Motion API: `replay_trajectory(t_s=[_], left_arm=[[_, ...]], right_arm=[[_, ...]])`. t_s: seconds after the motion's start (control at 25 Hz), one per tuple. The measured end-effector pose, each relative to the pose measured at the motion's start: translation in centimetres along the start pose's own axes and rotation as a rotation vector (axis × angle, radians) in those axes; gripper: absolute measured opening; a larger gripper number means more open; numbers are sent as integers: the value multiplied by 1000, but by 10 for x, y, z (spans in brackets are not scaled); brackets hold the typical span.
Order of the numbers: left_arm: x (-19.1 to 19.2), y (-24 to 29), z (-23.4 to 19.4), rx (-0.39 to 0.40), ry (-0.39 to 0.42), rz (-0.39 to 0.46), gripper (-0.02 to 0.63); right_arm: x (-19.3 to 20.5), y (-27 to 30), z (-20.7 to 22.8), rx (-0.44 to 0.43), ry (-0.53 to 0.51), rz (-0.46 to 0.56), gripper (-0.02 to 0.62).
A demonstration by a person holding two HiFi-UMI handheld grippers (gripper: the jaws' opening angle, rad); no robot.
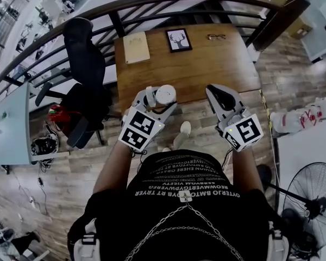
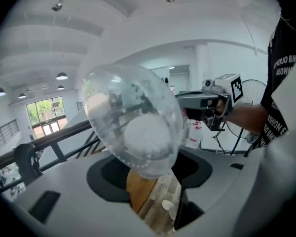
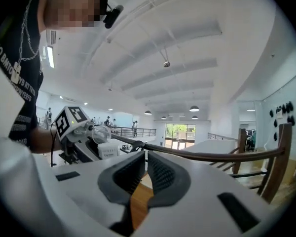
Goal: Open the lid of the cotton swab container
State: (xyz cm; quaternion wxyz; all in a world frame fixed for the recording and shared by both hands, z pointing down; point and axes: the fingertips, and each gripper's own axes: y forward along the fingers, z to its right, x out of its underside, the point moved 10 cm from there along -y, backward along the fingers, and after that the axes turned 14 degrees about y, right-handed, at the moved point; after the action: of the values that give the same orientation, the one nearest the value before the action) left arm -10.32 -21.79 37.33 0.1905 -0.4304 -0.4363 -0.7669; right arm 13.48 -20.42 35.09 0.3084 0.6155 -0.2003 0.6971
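Note:
My left gripper (image 1: 158, 99) is shut on the cotton swab container (image 1: 164, 94), a clear round tub with a white lid, and holds it in the air above the table's near edge. In the left gripper view the container (image 2: 133, 122) fills the middle, tilted, with white swab tips visible inside. My right gripper (image 1: 218, 92) hovers to the right, apart from the container, jaws shut with nothing between them. In the right gripper view its ribbed pads (image 3: 160, 174) nearly meet, and the container (image 3: 100, 133) shows at the left.
A wooden table (image 1: 206, 64) lies ahead, bearing a tan notebook (image 1: 136, 47), a framed deer picture (image 1: 178, 39) and glasses (image 1: 216, 36). A curved railing (image 1: 152, 1) runs behind it. A black office chair (image 1: 84, 64) stands left; a fan (image 1: 309, 194) stands right.

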Motion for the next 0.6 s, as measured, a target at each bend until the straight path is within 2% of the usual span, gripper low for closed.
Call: replay_trajectory(t_s=[0.32, 0.6], left_arm=[[12, -23, -16, -64, -14, -35, 262], [14, -24, -17, -58, -9, -33, 262]], right_arm=[[5, -23, 29, 164, 19, -26, 14], [9, -19, 24, 168, 24, -42, 14]])
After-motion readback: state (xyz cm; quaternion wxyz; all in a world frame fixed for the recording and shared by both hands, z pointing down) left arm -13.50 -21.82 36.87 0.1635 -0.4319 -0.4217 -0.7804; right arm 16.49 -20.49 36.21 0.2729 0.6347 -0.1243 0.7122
